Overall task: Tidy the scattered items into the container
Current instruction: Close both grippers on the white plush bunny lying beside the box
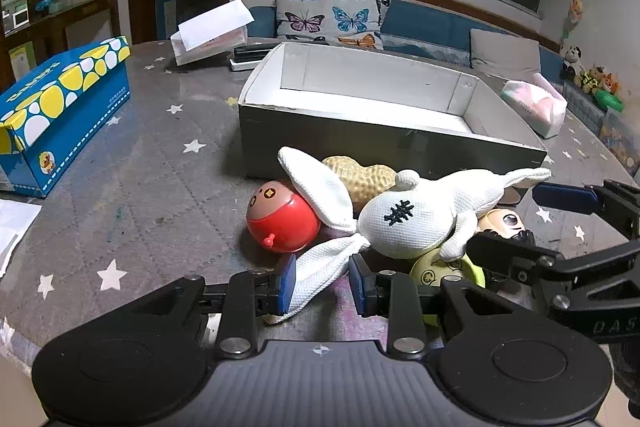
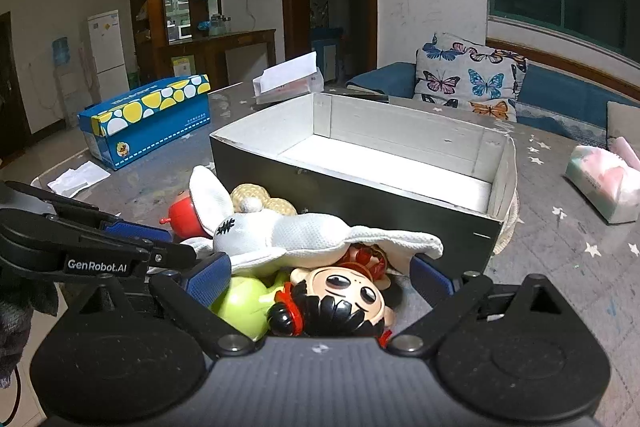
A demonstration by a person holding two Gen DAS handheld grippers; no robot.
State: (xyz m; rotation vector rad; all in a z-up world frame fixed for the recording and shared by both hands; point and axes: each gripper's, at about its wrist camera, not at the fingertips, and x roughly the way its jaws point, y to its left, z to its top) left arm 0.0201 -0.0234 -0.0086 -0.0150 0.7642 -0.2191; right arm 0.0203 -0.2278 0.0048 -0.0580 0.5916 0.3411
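A pile of toys lies in front of the open box (image 1: pixel 384 135), whose white inside shows nothing in it (image 2: pixel 360 183). A white plush rabbit (image 1: pixel 408 223) (image 2: pixel 288 233) lies on top. Under it are a red round toy (image 1: pixel 282 223), a peanut-shaped toy (image 1: pixel 360 175), a yellow-green toy (image 1: pixel 436 271) (image 2: pixel 244 303) and a black-haired doll head (image 2: pixel 340 301). My left gripper (image 1: pixel 322 283) is open, its jaws on either side of the rabbit's ear. My right gripper (image 2: pixel 320 279) is open around the doll head and green toy.
A blue spotted carton (image 1: pixel 60 111) stands at the left, a white paper-topped box (image 1: pixel 208 35) behind. A tissue pack (image 2: pixel 604 183) lies at the right. Loose paper (image 2: pixel 78 177) lies near the table's left edge. A sofa with a butterfly pillow (image 1: pixel 332 13) is behind.
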